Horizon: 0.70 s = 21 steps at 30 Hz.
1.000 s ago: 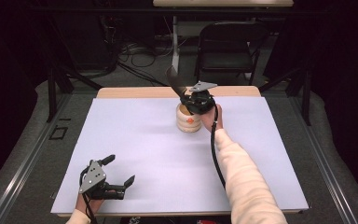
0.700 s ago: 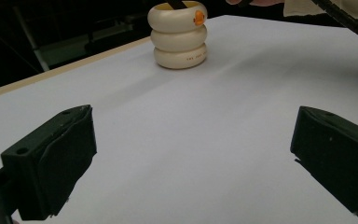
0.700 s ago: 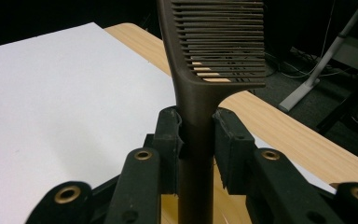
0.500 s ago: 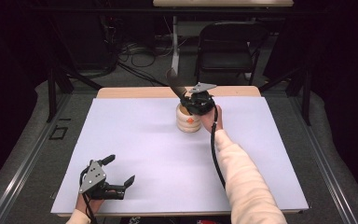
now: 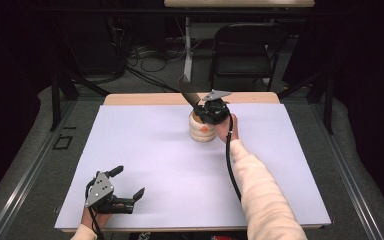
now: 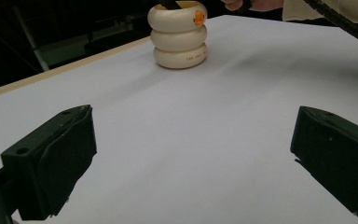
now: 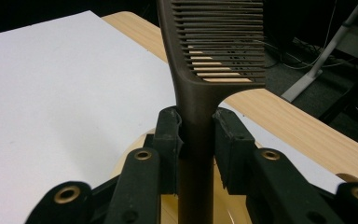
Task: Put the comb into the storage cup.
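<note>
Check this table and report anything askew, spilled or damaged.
Nothing is spilled or broken. The dark brown plastic comb leans out of the cream ribbed holder rather than standing upright, but the right gripper is clamped on its handle. The left gripper rests open.

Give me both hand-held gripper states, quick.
Left hand-held gripper: open, holding nothing.
Right hand-held gripper: shut on the comb handle, over the holder.

Honestly nothing changes here: my right gripper [image 7: 196, 135] keeps clamping the comb [image 7: 214, 51] over the holder [image 5: 202, 129], left gripper [image 5: 114, 189] sits idle.
</note>
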Motion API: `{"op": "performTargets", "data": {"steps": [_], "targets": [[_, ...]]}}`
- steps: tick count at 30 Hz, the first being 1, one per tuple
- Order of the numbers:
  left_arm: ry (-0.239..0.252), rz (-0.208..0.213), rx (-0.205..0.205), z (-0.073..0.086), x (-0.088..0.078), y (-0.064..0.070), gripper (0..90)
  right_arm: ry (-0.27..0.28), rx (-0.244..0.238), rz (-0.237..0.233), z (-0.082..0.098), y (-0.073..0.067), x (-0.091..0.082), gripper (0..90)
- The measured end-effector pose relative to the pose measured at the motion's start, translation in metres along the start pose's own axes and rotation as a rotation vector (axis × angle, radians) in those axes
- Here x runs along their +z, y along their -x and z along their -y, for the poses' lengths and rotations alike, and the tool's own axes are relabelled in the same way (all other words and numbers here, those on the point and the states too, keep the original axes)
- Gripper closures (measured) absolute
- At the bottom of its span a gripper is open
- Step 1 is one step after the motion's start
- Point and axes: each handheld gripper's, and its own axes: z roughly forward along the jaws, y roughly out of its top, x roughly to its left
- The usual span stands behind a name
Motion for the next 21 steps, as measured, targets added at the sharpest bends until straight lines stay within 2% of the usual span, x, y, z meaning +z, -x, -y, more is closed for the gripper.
{"op": "performTargets", "data": {"steps": [21], "targets": [[-0.001,0.0,0.0,0.0,-0.0001,0.0,0.3,-0.03,0.011,0.002,0.0047,0.0011,0.0042,72.1]]}}
